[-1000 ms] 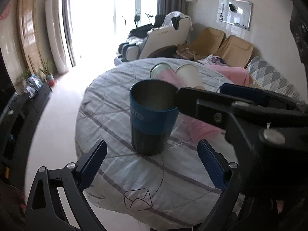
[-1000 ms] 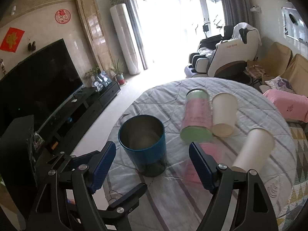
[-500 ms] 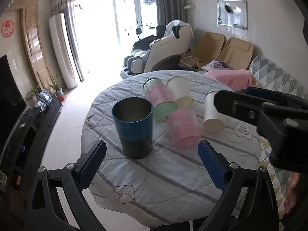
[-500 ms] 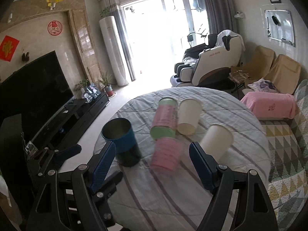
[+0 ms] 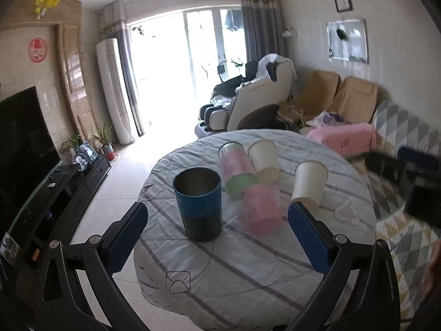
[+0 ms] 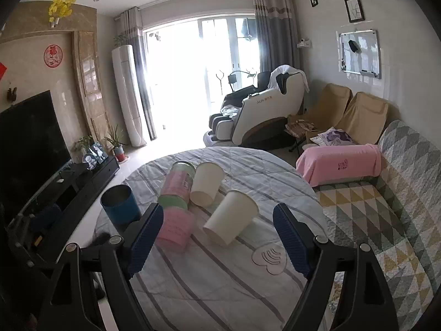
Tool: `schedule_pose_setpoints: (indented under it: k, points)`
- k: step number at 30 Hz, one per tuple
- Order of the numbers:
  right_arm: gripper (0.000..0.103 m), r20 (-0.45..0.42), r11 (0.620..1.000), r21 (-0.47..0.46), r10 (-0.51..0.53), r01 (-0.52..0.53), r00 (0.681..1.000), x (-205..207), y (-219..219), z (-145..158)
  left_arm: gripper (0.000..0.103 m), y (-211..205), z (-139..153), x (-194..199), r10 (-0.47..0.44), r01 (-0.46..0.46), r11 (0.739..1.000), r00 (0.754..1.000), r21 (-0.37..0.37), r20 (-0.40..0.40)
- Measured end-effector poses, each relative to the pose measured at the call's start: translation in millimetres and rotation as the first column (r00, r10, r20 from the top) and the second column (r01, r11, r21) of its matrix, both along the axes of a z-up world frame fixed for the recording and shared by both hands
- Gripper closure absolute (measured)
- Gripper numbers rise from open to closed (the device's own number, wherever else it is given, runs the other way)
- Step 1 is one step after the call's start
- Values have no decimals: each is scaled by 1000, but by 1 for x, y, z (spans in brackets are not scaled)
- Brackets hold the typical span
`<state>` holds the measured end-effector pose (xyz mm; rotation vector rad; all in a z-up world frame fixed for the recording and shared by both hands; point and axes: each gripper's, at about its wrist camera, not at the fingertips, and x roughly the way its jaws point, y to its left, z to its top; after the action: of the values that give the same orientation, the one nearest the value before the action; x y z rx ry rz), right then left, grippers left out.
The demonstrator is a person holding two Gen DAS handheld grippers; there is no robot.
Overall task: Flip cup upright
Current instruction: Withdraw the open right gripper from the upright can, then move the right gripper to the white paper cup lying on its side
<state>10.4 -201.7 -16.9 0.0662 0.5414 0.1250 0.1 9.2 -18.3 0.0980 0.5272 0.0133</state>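
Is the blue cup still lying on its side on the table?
No. The blue cup stands upright on the table, open mouth up, with both grippers clear of it.

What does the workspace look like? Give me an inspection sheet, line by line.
Surface: round table under a striped grey cloth.
Job's things: blue cup upright, mouth open; pink cup, pink-and-green cup and two white paper cups lying on their sides.
Clutter: nothing seen.
Grippers: left gripper and right gripper both open, holding nothing, back from the cups.
Cables: nothing seen.
Surroundings: TV, massage chair, sofa, bright window.
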Motion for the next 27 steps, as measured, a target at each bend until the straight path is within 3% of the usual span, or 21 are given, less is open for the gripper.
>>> schedule_pose_setpoints:
  k: [12,23,27]
  points:
    - [20,-22,998,-55,11,-13,1000,-6,6,-10,0,-2,4,-1,-4,4,1000,1000,-19,11]
    - [20,64,999,-40,0,3,998,-13,4,-10,0,0,5,-4,-14,19,998,995,-55,95]
    - [20,65,999,-52,-12,15,998,-10,7,-15,0,1,1,-1,-19,25,998,996,-66,91]
